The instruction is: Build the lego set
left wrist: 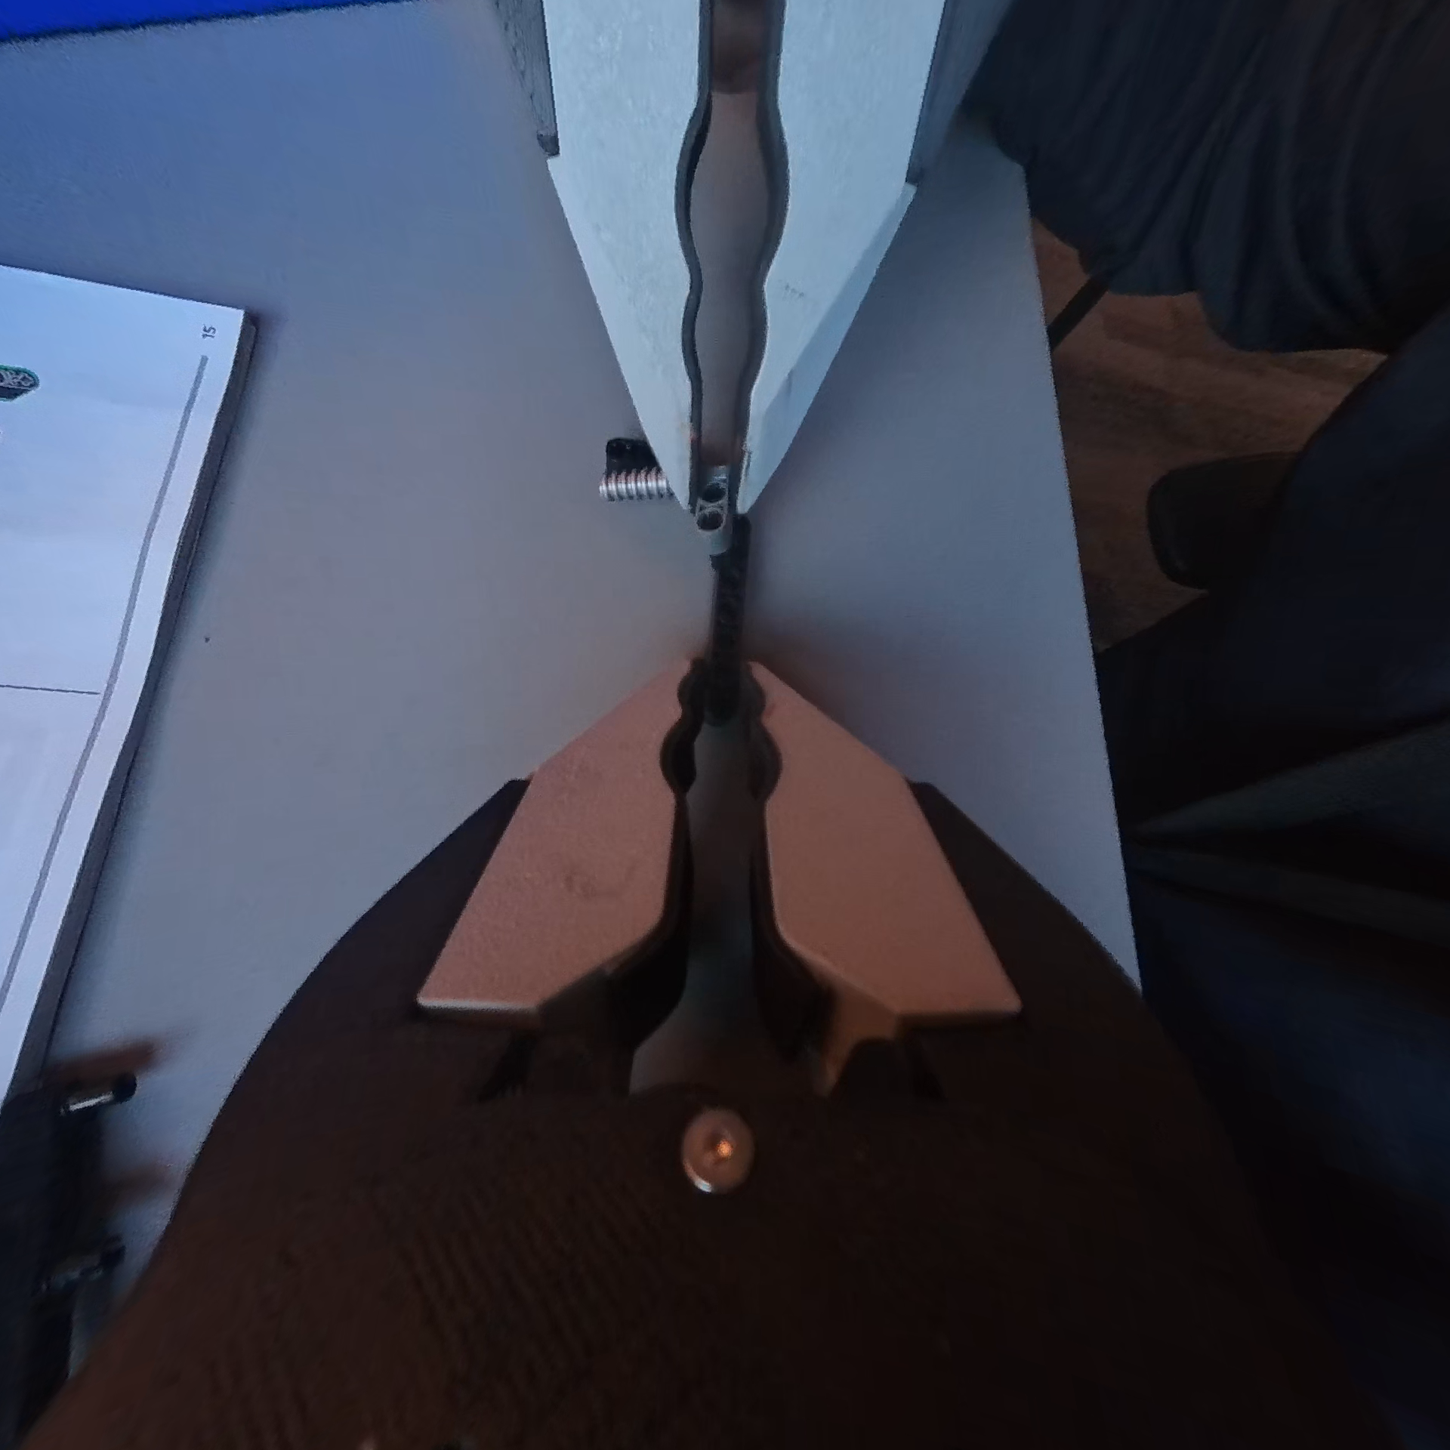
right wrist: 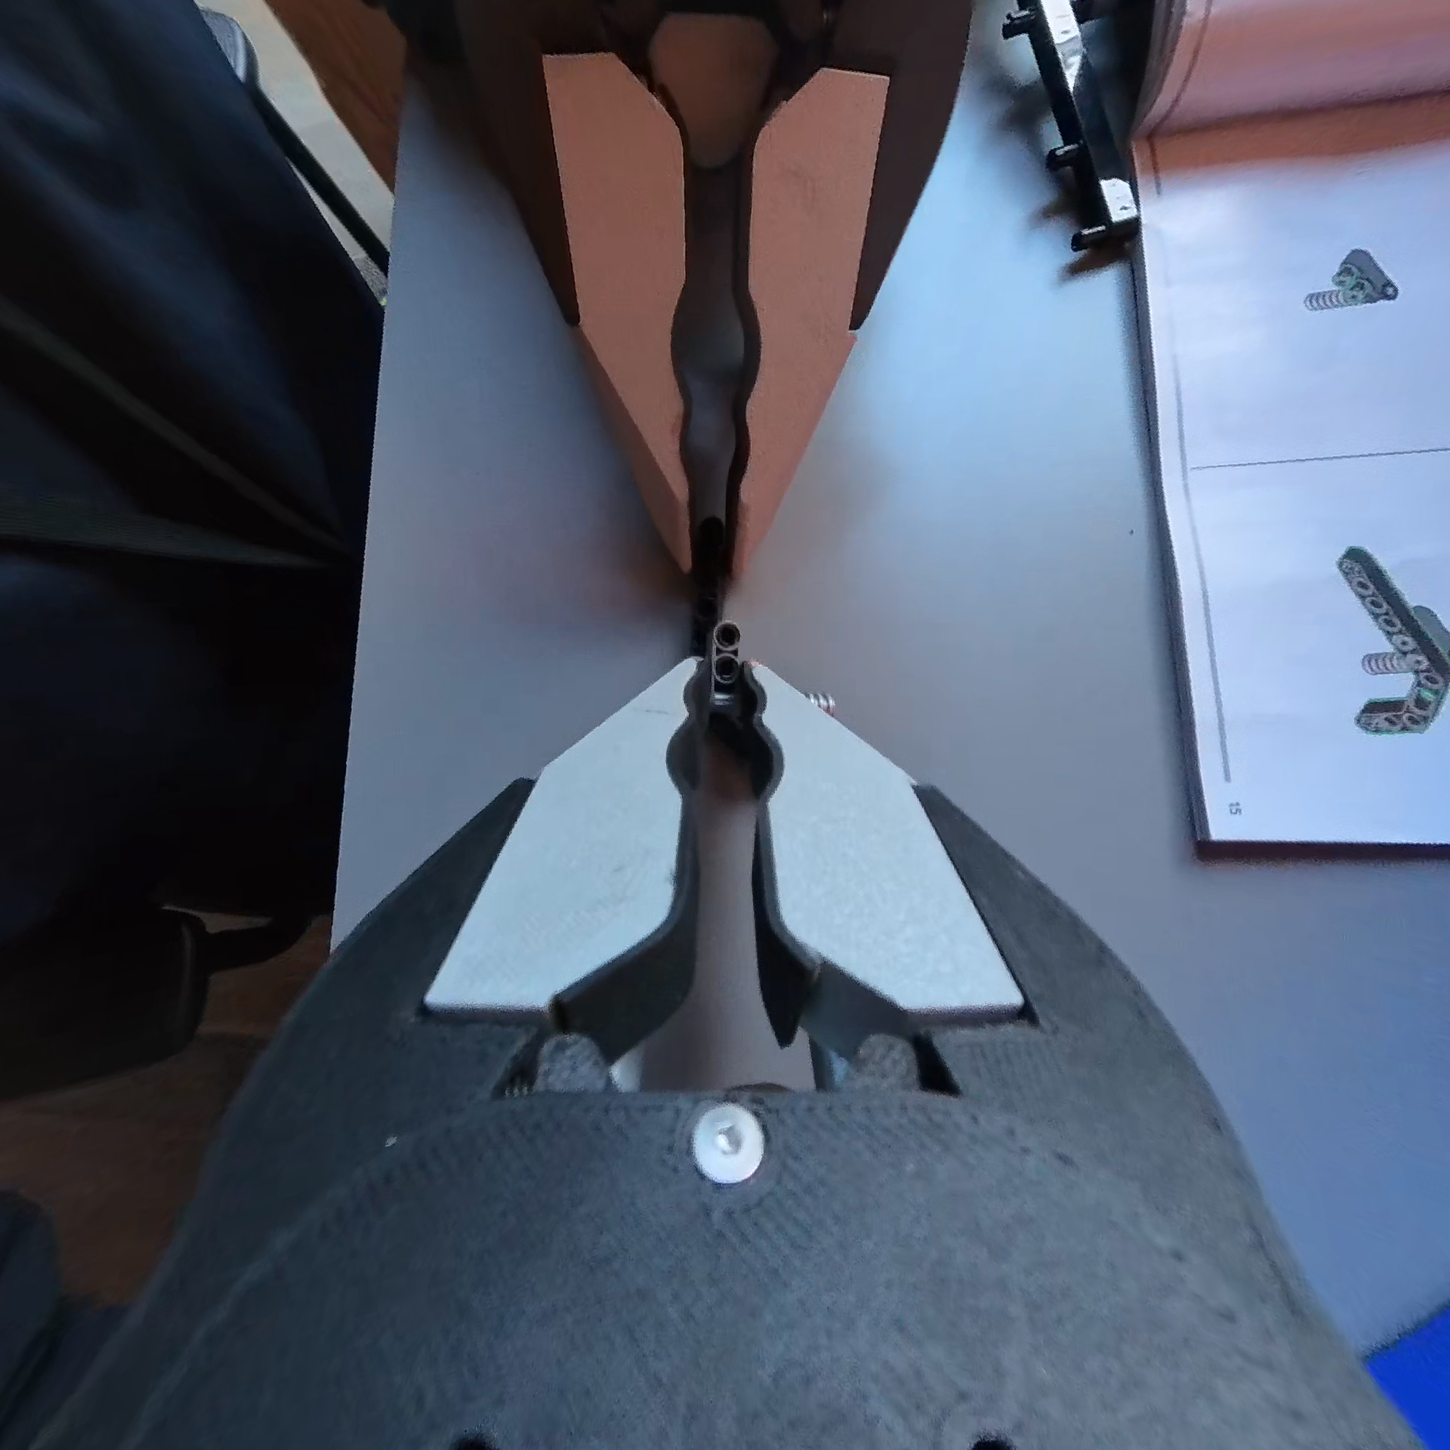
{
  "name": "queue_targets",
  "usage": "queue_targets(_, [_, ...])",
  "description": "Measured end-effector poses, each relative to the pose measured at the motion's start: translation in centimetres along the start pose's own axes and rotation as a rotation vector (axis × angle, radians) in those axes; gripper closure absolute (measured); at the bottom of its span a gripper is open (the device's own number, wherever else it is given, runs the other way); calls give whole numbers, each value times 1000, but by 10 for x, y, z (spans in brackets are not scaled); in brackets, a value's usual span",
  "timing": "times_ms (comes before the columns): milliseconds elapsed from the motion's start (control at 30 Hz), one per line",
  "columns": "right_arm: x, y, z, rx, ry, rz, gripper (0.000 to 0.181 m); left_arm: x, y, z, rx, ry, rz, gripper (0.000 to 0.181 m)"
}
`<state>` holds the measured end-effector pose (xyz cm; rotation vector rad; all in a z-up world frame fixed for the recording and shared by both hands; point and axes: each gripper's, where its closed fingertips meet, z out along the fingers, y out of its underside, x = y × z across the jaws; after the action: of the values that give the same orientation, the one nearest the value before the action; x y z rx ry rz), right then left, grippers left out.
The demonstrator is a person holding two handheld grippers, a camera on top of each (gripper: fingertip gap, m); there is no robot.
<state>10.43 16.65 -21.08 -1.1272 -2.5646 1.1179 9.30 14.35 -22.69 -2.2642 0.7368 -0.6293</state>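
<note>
In the left wrist view my left gripper, with orange fingers, is shut on a long black lego beam seen edge-on. My right gripper, with grey fingers, comes from above, shut on a small grey connector that touches the beam's far end. In the right wrist view my right gripper holds the grey connector tip to tip with the left gripper and its black beam. A metal spring on a black part lies just behind the right fingers.
An open instruction booklet lies on the grey table. A black lego assembly lies beyond the booklet. The table edge is close, with a dark chair past it. Both grippers' tips are close together, under 4 cm apart.
</note>
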Motion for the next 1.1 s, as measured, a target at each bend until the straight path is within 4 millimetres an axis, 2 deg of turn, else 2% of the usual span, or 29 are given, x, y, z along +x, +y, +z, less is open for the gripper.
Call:
queue_targets(133, [1, 0, -1, -2, 15, -16, 176, -1, 0, 0, 1, -5, -1, 175])
queue_targets(233, [0, -1, 0, -5, 26, -38, 176, 0, -4, -2, 25, -10, 13, 159])
queue_targets(333, [0, -5, -1, 8, 45, -58, 176, 3, -10, -2, 52, -3, 8, 157])
queue_targets(500, [-4, -6, 2, -1, 58, -91, 177, 6, -25, 1, 110, 21, -21, 160])
queue_targets(600, [-5, -6, 4, -12, 63, -103, 176, 8, -31, 2, 136, 39, -25, 168])
queue_targets(667, [-7, -6, 4, -14, 57, -111, 177, 7, -32, 3, 137, 22, -16, 176])
queue_targets(800, [-6, -8, 2, 1, 70, -121, 176, 5, -33, 2, 148, 4, 6, 176])
queue_targets(900, [-5, -9, -6, 24, 71, -140, 176, 6, -35, 0, 162, -3, 20, 176])
queue_targets(1000, [4, -12, -27, 83, 118, -131, 168, 5, -35, -1, 164, -10, 22, 176])
queue_targets(1100, [8, -19, -43, 163, 127, -114, 173, 4, -34, 0, 159, -22, 27, 176])
